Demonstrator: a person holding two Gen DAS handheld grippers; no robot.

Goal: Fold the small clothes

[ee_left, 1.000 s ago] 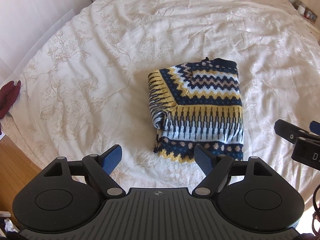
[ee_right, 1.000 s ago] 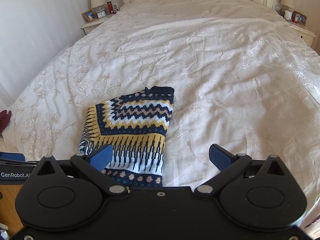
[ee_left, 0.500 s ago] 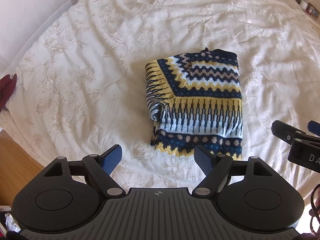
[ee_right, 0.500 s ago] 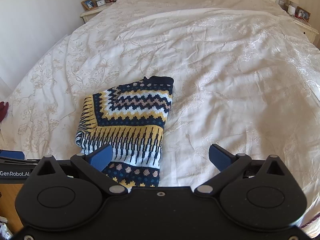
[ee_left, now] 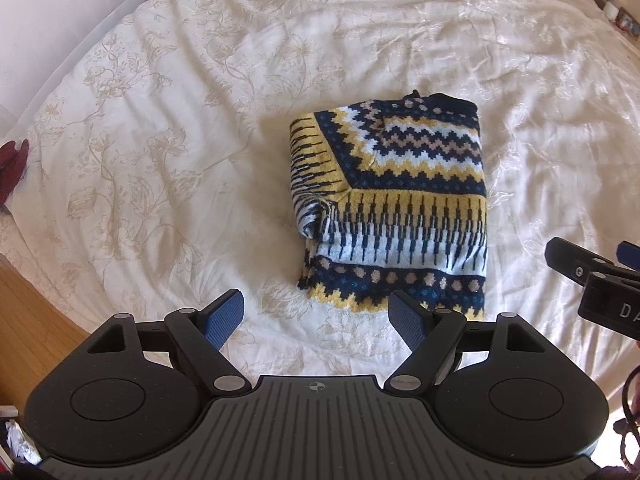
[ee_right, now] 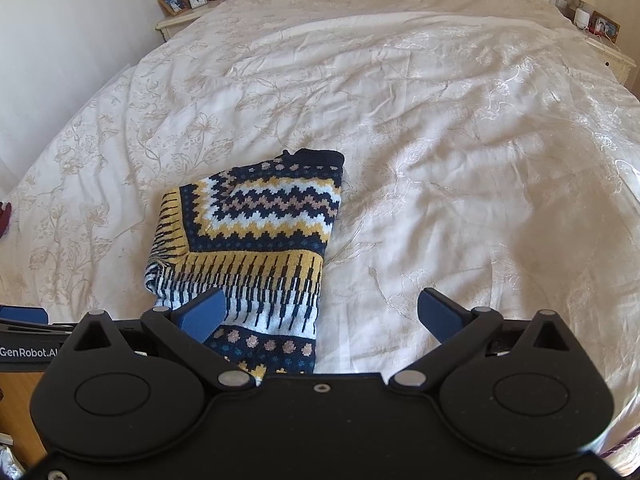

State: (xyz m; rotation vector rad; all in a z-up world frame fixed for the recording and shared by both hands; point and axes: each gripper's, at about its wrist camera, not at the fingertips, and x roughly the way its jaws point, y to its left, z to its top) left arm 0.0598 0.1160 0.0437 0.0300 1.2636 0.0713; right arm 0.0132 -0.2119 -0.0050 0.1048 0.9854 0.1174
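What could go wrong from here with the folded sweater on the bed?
1. The sweater has a bunched tuck on its left edge; another fold could lock that lump in.
2. Both the left gripper and the right gripper are open and empty, above the bedspread; a low pinch might catch the soft, wrinkled bedspread along with the knit.
3. Gripping only the top layer could pull the fold open.
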